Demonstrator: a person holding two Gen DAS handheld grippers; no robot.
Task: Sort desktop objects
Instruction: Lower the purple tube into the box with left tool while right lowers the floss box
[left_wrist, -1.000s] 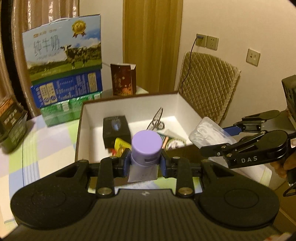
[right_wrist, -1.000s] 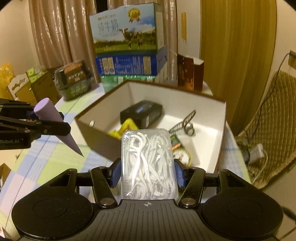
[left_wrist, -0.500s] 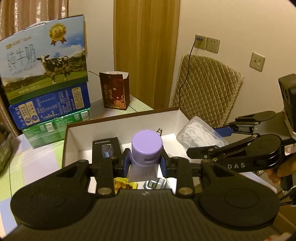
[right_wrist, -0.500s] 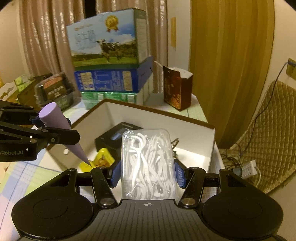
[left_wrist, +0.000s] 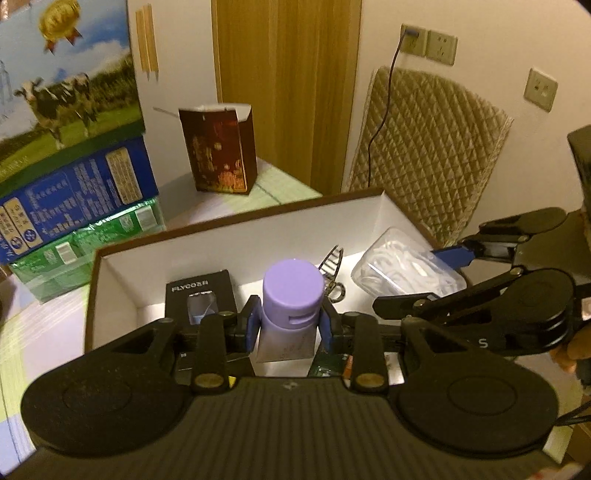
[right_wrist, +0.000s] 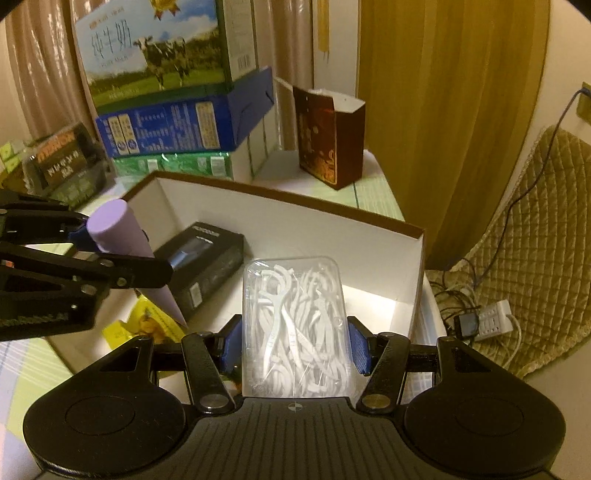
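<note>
My left gripper (left_wrist: 290, 326) is shut on a purple tube (left_wrist: 291, 295), cap up, held over the open white-lined box (left_wrist: 236, 236). The tube also shows in the right wrist view (right_wrist: 125, 236). My right gripper (right_wrist: 295, 343) is shut on a clear case of white floss picks (right_wrist: 295, 325), held over the box's right part (right_wrist: 332, 236); the case shows in the left wrist view (left_wrist: 402, 269). Inside the box lie a black FLYCO box (left_wrist: 201, 295), a metal hair clip (left_wrist: 332, 273) and a yellow packet (right_wrist: 147, 325).
Stacked milk cartons (right_wrist: 170, 92) stand behind the box. A dark red paper bag (left_wrist: 221, 151) stands at the table's far corner. A quilted cushion (left_wrist: 428, 147) leans on the wall at the right, with a power strip (right_wrist: 491, 317) on the floor.
Both grippers have moved forward over the box with their loads and are lower inside it. The box and the cartons look nearer.
</note>
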